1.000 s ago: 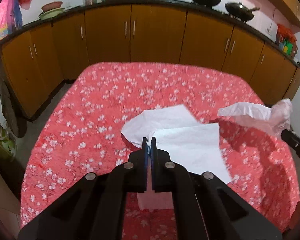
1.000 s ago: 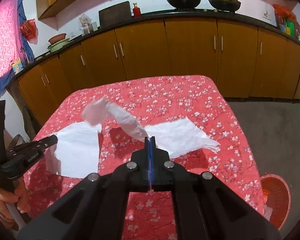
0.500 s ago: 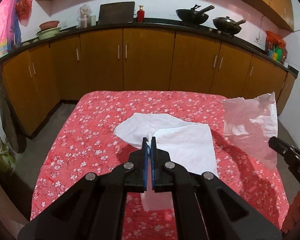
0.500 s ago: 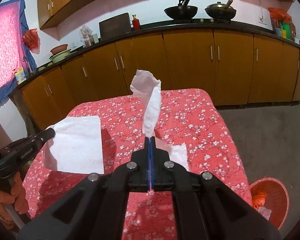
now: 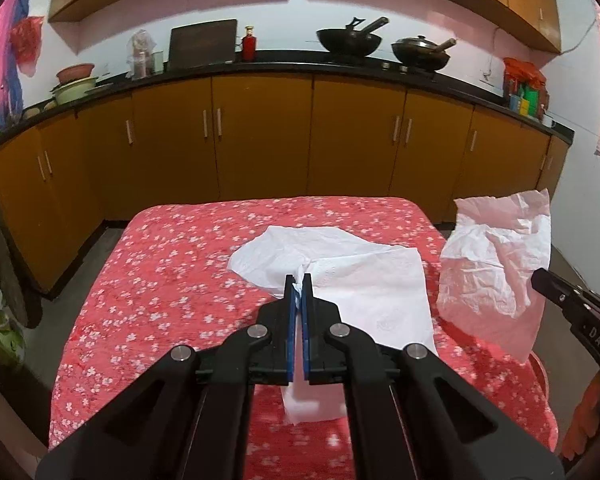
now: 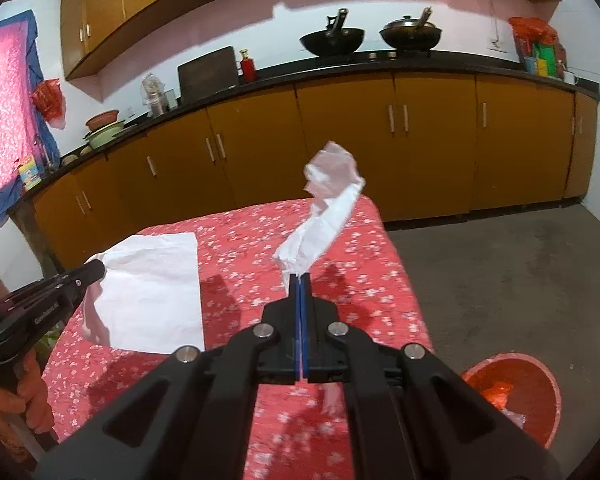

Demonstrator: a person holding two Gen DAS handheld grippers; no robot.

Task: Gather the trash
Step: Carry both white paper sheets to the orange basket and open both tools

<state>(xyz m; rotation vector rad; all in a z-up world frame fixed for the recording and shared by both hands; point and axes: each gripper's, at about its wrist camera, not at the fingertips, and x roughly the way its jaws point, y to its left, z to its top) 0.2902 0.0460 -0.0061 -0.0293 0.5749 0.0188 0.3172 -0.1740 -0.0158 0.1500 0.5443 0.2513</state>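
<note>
2 tissues up, 1 in each gripper

Red floral surface point(image 5: 172, 280) fills the middle; red bin point(image 6: 540, 376) at 4 o'clock. Left gripper point(image 5: 298, 280) pinches the flat tissue point(image 5: 364, 280) above the cloth; right gripper point(image 6: 301, 278) clamps the crumpled tissue point(image 6: 324, 216), rising toward 1 o'clock.

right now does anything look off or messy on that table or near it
Nothing spilled or damaged. The only loose things are two white tissues, both lifted off the red floral tablecloth: one tissue pinched in the left gripper, a crumpled tissue in the right gripper. The red bin sits on the floor.
</note>
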